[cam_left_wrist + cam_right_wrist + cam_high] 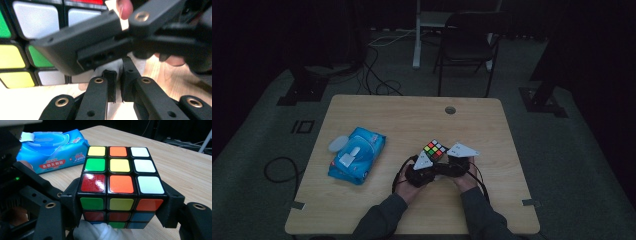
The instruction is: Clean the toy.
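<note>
Two tongs: both meet at the cube, near the desk's [362, 107] front right.
Desk: bears the wipes pack [358, 154], well left of the cube.
Cube [120, 187]: held just above the desk, clamped across its width by the right tongs [122, 212].
Left tongs [115, 87]: jaws nearly together on a bit of white cloth [110, 67], cube just ahead and left.
Nearer hand: judged the right, already gripping; the left must turn a layer.

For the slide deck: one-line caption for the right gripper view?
Right gripper clamps a scrambled multicoloured puzzle cube above the light wooden table.
</note>
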